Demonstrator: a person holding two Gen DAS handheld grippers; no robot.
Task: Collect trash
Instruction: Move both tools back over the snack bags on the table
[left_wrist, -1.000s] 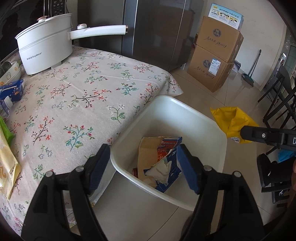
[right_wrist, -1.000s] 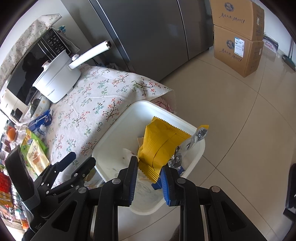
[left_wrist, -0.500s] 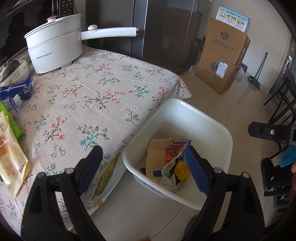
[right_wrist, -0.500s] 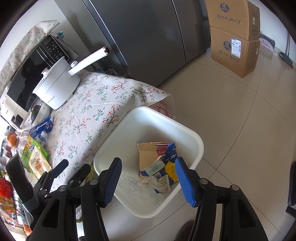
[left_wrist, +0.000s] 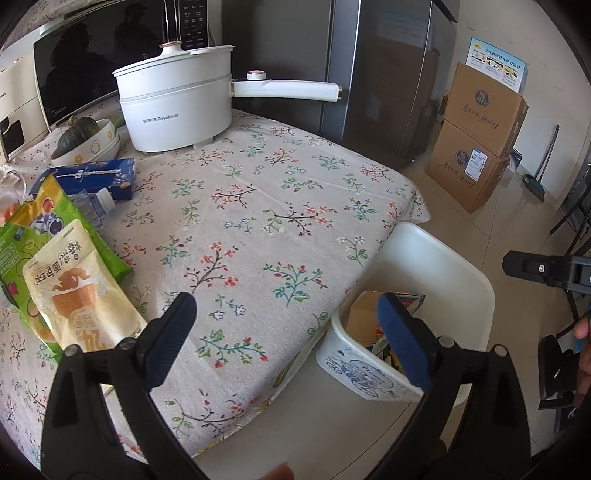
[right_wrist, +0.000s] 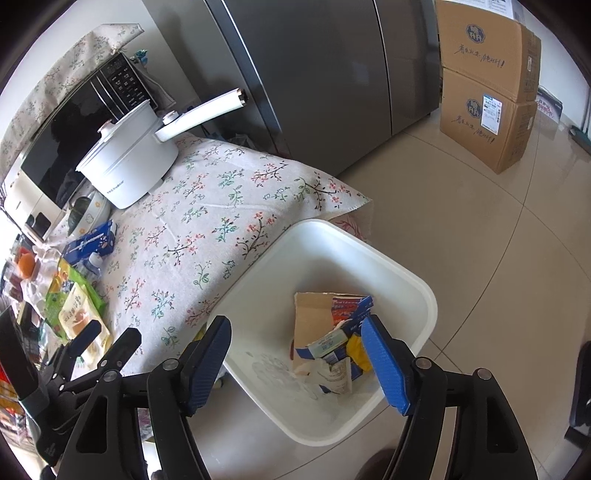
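The right gripper (right_wrist: 301, 363) is held above the white bin (right_wrist: 424, 291); its jaws are opening and nothing is clamped between them. The trash (right_wrist: 332, 343), a torn cardboard carton with crumpled wrappers and a yellow packet, is seen lying in the bin's bottom, toward 5 o'clock in the right wrist view. The bin is set on the tiled floor just beside the edge of the floral tablecloth (left_wrist: 258, 206). The left gripper (left_wrist: 286, 338) is also opening and empty, poised over the tablecloth's corner. Snack bags (left_wrist: 70, 295) are left on the table at 9 o'clock in the left view, and a white pot (left_wrist: 177, 107) at 11 o'clock.
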